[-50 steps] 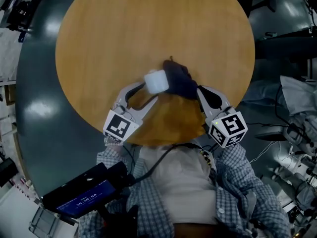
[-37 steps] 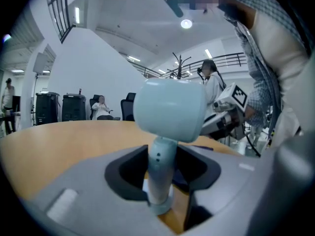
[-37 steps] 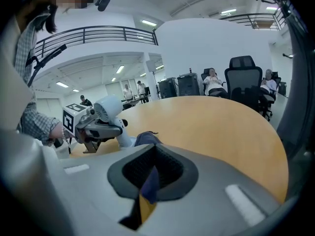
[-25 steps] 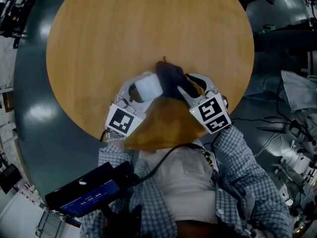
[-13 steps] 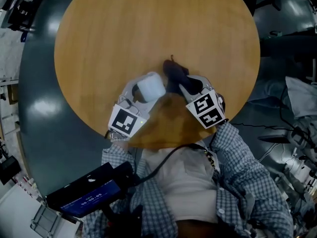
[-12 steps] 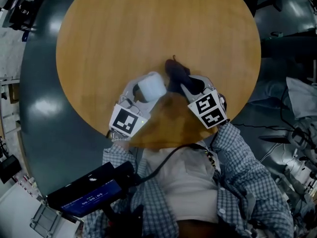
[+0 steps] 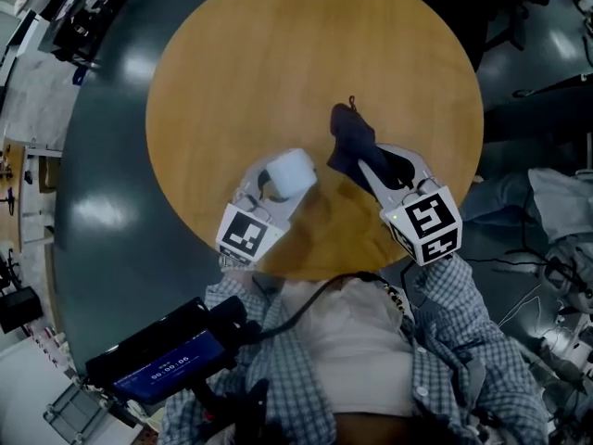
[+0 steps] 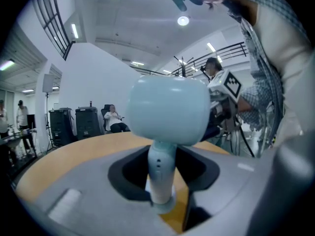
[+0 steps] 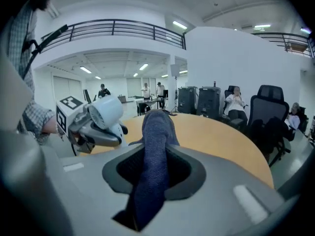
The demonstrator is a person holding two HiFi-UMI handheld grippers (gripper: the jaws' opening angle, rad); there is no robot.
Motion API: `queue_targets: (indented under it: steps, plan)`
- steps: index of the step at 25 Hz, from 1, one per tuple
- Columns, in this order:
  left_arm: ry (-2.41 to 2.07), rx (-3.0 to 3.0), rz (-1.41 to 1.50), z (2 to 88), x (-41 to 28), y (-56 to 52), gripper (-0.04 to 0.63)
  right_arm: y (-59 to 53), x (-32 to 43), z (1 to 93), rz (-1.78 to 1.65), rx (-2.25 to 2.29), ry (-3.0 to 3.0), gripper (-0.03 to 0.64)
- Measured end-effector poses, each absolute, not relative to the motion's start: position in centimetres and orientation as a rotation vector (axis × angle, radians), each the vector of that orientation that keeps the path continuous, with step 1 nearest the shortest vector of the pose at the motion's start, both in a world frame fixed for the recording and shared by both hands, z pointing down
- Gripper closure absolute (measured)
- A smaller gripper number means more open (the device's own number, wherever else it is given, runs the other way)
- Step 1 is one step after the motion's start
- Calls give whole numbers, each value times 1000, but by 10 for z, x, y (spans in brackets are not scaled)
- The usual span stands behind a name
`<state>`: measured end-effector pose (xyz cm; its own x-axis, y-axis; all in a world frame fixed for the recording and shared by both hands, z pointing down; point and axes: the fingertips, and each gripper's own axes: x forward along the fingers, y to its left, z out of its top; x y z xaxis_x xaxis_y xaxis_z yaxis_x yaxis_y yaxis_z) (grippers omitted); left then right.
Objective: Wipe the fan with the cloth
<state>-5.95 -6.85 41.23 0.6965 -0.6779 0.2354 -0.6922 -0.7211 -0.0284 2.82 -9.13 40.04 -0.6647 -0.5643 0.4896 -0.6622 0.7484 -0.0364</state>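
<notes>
**Fan and cloth both raised, not yet touching**

The round wooden table is sitting below both tools, and neither is resting on it. The left gripper is clamping the small handheld fan by its stem with jaws partway in, leaving the head free for wiping. The right gripper is pinching the dark blue cloth with narrow jaws. A fold is standing up ahead of the tips, near the fan but apart from it. Judgement: both are being presented for a first pass.

The fan's blades are not showing in any view. The cloth's lower end is dropping out of sight between the jaws.
</notes>
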Motion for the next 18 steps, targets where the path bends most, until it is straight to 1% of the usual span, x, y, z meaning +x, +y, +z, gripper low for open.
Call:
queue_targets:
  steps: [6, 10, 14, 18]
  plan:
    - [-1183, 2849, 338, 395, -59, -78, 445, -91, 2, 287, 115, 885, -2743, 520]
    - [-1177, 2874, 337, 391, -52, -78, 446, -66, -26, 227, 102, 743, -2905, 520]
    - [-1185, 2883, 244, 387, -49, -86, 446, -56, -55, 238, 107, 581, -2930, 520]
    - [-1201, 2859, 120, 360, -42, -86, 446, -64, -53, 263, 122, 614, -2922, 520]
